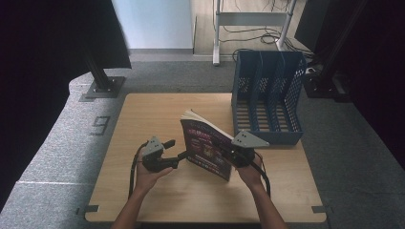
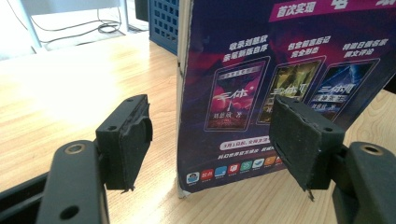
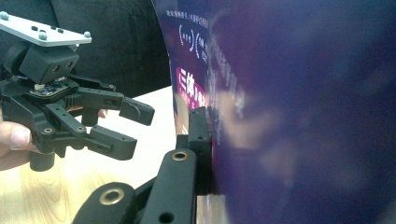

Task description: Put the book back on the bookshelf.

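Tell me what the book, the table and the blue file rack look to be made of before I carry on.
Book: paper, a soft glossy printed cover that bows and catches glare, cream page edges on top. Table: light wood or wood-look laminate, with straight grain lines and a dull sheen. Blue file rack: probably moulded plastic, matte, with slotted and perforated walls.

File rack [image 1: 267, 98]: blue, upright, set at table's far right corner.
Table [image 1: 143, 124]: wooden.
Cables [image 1: 248, 33]: seen on floor behind rack.
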Available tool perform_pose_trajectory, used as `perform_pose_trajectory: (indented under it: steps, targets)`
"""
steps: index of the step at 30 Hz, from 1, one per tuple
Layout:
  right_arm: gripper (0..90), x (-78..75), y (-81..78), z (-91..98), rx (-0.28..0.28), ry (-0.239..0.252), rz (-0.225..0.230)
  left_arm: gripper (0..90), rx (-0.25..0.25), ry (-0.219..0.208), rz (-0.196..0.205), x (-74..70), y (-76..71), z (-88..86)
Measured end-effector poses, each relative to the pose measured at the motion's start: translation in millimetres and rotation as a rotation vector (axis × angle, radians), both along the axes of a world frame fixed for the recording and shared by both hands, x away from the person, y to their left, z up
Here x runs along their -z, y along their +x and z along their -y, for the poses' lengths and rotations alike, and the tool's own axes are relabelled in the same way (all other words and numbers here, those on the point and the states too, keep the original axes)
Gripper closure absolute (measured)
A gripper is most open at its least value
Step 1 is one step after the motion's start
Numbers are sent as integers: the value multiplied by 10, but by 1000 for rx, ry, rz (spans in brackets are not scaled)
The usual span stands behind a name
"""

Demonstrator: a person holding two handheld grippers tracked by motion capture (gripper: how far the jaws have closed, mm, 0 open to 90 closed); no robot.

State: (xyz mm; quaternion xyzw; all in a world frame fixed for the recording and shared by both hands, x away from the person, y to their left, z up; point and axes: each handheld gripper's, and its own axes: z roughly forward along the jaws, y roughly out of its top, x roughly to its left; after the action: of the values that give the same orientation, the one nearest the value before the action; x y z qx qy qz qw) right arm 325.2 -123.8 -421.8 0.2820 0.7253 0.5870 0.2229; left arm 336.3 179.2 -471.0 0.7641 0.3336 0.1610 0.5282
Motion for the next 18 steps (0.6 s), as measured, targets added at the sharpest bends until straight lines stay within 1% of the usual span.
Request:
perform_pose_trajectory:
  steps: [4,8,13,18]
  targets:
    - [812,5,1,6,4,4,3,296,-7,4,-10,14,-9,-11]
    - [813,8,6,8,10,17,-4,297,-13,4,-17,22,-9,-25]
    - [814,-6,6,15,11,27,-22,299,-18,0,-24,29,-7,-35]
    - [815,-55,7,51,29,49,-36,301,-22,-4,-30,34,-8,-51]
